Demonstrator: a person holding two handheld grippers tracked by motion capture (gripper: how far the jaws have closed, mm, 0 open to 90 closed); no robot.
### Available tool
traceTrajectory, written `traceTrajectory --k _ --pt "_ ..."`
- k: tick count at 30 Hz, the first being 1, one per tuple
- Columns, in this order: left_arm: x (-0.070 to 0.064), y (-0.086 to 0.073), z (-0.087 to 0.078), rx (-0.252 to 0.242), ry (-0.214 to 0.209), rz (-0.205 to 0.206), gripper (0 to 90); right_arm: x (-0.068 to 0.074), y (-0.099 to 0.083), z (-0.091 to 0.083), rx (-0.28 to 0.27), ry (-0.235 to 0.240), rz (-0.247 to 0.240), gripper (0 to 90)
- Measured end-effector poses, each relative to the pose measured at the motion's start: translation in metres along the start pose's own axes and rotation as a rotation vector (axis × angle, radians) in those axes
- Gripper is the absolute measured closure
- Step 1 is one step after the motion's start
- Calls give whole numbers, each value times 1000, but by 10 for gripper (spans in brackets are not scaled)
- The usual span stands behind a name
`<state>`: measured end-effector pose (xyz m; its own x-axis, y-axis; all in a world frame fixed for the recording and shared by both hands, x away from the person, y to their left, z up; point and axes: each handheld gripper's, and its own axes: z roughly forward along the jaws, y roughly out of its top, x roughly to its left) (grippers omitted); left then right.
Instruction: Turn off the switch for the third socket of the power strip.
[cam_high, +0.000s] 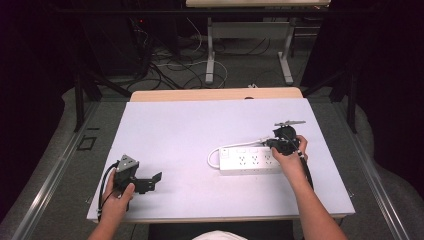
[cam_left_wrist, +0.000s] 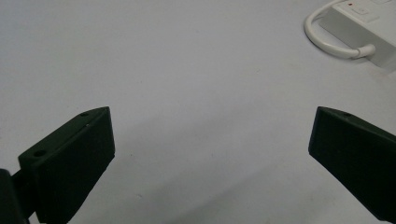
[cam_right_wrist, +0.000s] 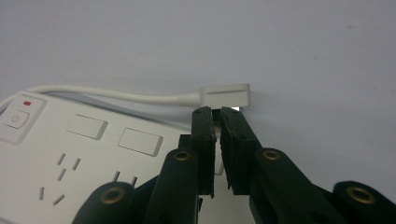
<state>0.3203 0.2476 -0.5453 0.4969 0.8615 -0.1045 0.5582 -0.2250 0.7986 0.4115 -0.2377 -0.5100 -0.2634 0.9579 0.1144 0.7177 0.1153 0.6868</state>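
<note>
The right gripper (cam_right_wrist: 216, 113) is pinching its nearly closed jaws at the prongs of the white plug (cam_right_wrist: 225, 95), lying just beyond their tips, beside the power strip (cam_right_wrist: 70, 154). The left gripper (cam_left_wrist: 210, 140) is resting wide open, the strip lying well beyond its jaws.

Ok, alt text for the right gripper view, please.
The right gripper has its black jaws nearly closed around the metal prongs of a flat white plug, just above a white power strip. The plug's white cable curves away to the left over a pale table.
</note>
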Motion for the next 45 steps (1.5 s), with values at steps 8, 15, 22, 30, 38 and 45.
traceTrajectory --k 8,15,22,30,38,45 --pt "0 0 0 2 0 0 4 -2 -3 6 29 -6 0 871" --pt "0 0 0 3 0 1 4 -4 -5 9 50 -5 9 880" --pt "1 0 1 5 0 3 4 -6 -6 10 65 -5 18 881" --pt "1 0 1 6 0 2 4 -7 -6 10 73 1 19 886" --pt "1 0 1 7 0 2 4 -7 -6 10 80 1 23 890" --pt "0 0 1 9 -1 1 4 -7 -7 10 81 6 29 889"
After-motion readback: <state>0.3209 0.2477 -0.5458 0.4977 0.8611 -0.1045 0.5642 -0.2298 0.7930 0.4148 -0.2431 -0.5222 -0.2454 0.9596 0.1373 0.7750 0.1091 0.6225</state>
